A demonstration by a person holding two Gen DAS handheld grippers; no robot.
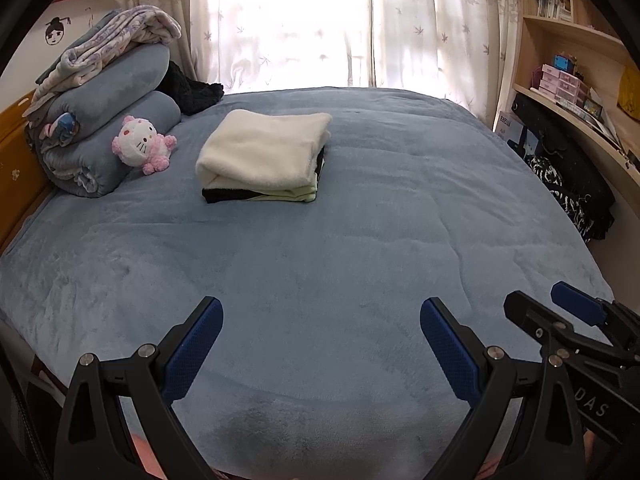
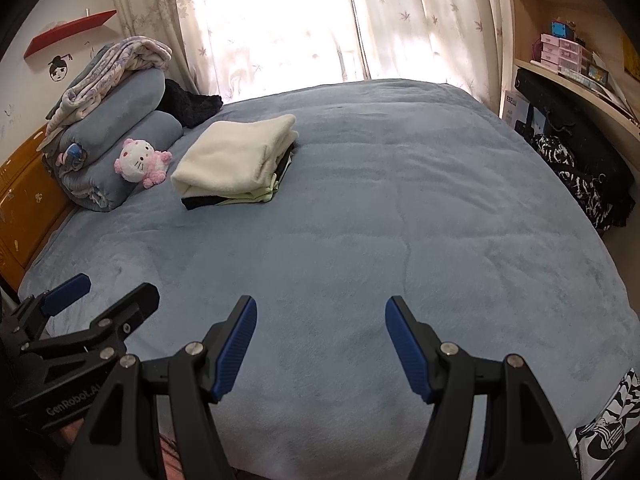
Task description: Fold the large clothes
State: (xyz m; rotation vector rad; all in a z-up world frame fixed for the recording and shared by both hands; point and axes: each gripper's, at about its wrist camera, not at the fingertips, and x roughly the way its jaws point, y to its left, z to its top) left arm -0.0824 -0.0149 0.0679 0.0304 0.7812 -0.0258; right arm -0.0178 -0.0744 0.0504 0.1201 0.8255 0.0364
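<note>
Your left gripper (image 1: 321, 344) and right gripper (image 2: 321, 344) hover wide open and empty over the bed (image 1: 360, 240); folded clothes stack (image 1: 262, 156) sits mid-bed, patterned garment (image 2: 608, 424) at right apparently unfolded.

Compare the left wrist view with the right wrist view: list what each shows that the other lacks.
Only the left wrist view: books on the upper shelf.

Only the right wrist view: a black-and-white patterned cloth at the bed's near right corner.

Both: the blue bed, the folded stack topped by a cream garment, the pink plush, the rolled blankets, the curtains, and the left gripper and right gripper, jaws open and empty.
</note>
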